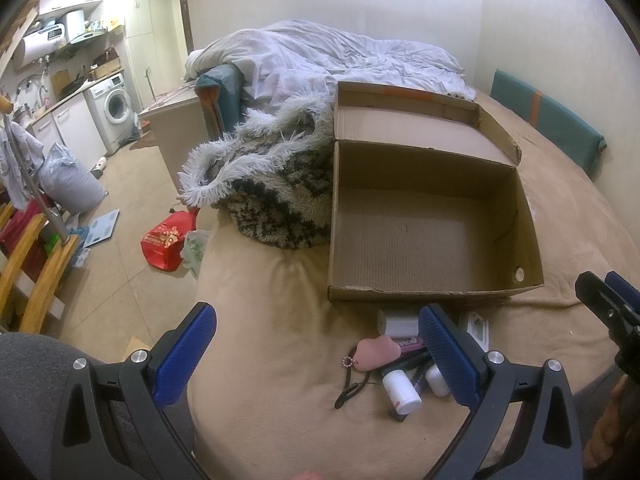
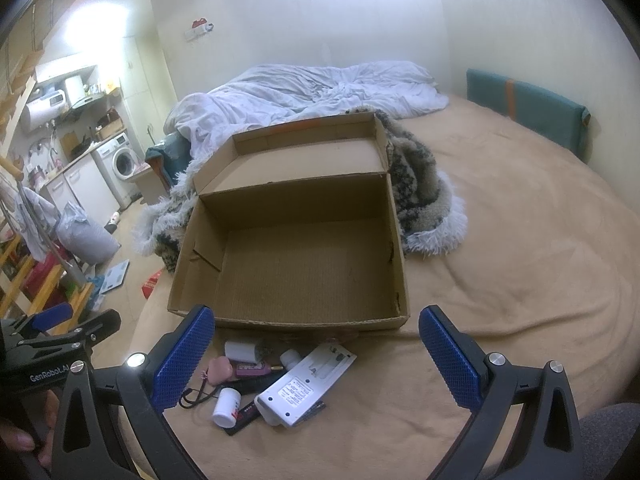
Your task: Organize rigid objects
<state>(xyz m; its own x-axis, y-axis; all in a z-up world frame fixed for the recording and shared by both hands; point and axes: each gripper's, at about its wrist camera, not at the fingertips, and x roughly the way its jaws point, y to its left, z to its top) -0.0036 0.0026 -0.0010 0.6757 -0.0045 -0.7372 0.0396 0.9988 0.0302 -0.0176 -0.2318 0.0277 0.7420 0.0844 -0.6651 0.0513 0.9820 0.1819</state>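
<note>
Right wrist view: furry blanket (image 2: 424, 200) crowds behind the open cardboard box (image 2: 296, 256).

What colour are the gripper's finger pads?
Blue, with a fine textured grid; the right gripper's pads show it best in the right wrist view.

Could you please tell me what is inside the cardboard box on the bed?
The cardboard box shows only its bare corrugated floor; nothing lies inside. The near wall hides a thin strip of floor behind it.

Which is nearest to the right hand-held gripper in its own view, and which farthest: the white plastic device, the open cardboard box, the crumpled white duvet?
From the right hand-held gripper:
1. White plastic device, just below, between the fingers.
2. Open cardboard box, directly ahead.
3. Crumpled white duvet, behind the box.
</note>
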